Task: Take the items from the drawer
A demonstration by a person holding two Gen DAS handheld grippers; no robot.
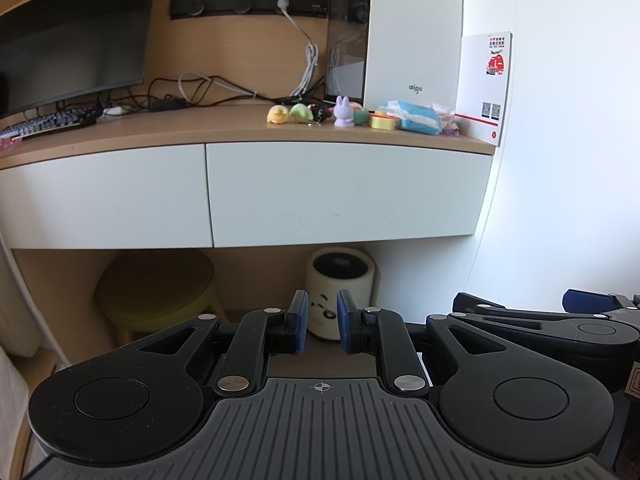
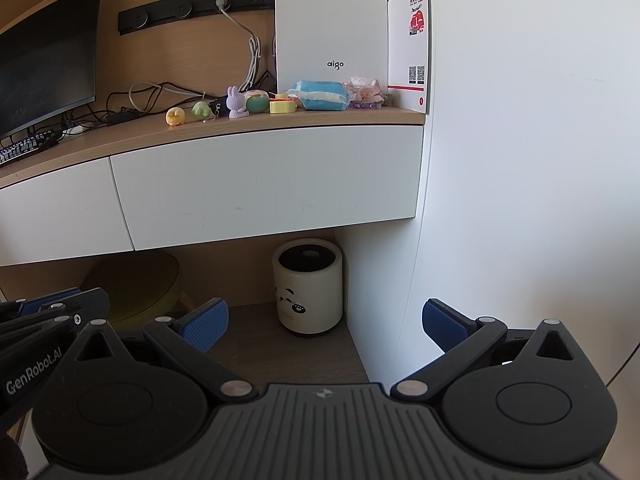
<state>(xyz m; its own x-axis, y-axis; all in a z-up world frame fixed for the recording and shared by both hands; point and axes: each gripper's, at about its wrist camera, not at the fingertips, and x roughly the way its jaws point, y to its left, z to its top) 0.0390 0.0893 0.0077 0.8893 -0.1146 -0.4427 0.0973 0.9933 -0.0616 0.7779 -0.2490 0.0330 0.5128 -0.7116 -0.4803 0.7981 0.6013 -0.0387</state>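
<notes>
Facing the closed drawer (image 2: 264,184), the left gripper (image 1: 323,322) gapes narrowly, the right gripper (image 2: 325,326) wide, both empty

1. Two white drawer fronts under the desk (image 1: 240,130): left drawer (image 1: 104,196), right drawer (image 1: 344,192).
2. Two claws: left claw (image 1: 323,322), right claw (image 2: 326,324).
3. One monitor (image 1: 76,40), one keyboard (image 1: 48,122).
4. One white computer case (image 1: 414,28).
5. One lilac rabbit figure (image 1: 344,112), one yellow plush (image 1: 277,114), one green plush (image 1: 303,113).
6. One blue tissue pack (image 1: 414,118).
7. One cream bin (image 2: 308,286), one round stool (image 1: 158,284) beneath.
</notes>
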